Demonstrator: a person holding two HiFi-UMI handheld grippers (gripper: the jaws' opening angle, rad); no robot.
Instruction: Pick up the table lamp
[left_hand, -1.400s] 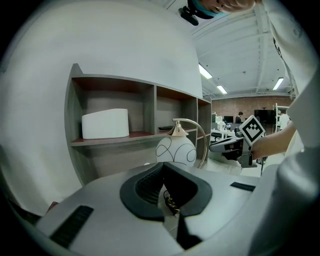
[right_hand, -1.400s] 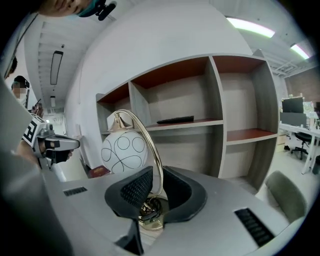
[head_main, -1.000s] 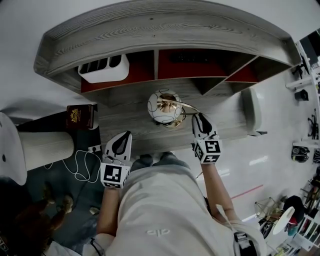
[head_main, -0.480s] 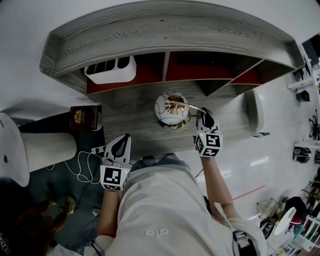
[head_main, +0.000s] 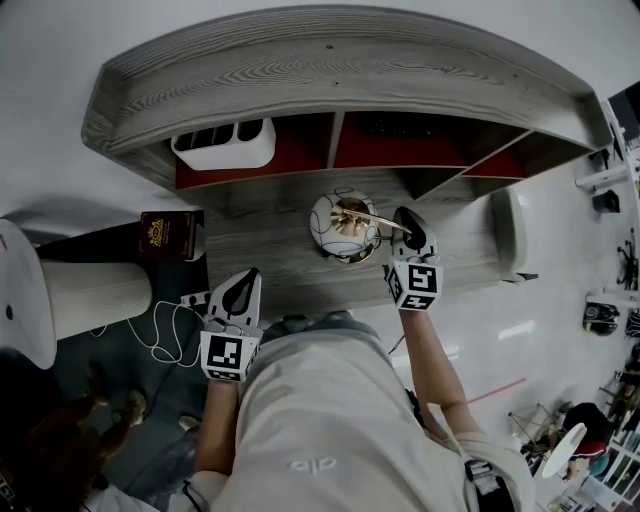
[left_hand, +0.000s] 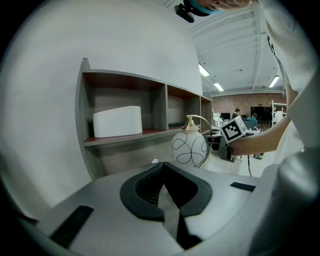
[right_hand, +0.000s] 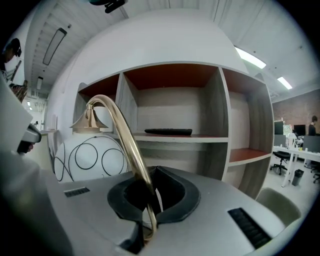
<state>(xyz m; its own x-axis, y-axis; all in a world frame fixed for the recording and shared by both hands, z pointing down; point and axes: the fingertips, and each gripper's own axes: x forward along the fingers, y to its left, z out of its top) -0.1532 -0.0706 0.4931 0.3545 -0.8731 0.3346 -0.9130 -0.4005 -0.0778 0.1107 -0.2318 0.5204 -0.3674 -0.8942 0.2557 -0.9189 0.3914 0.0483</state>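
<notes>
- The table lamp (head_main: 343, 226) stands on the grey wooden desk (head_main: 270, 250), in front of the shelf unit (head_main: 330, 90) and roughly below the divider between its left and middle compartments
- The right hand-held gripper (head_main: 411, 232) is at the lamp's right side; in the right gripper view its jaws are clenched on the lamp's curved brass arm (right_hand: 122, 142), which runs down into the narrow gap between them
- The round white globe shade (right_hand: 87, 157), with its black loop pattern, hangs just left of that gripper and is not touched by it
- The left hand-held gripper (head_main: 240, 288) sits at the near edge of the desk, well apart from the lamp; its jaws are together with nothing between them, and the lamp shows only in the distance past them
- Judged progress: reaching and gripping look done, since the brass arm is already pinched
- The lift itself appears to be what is left; the gold base (head_main: 352, 250) seems to sit on the desk, though no view shows clearly whether it has left the surface
- A white box (head_main: 225, 143) in the left compartment and a dark flat object (right_hand: 168, 132) on the middle shelf are clear of the lamp, so a straight upward lift should meet nothing but the shelf overhang
</notes>
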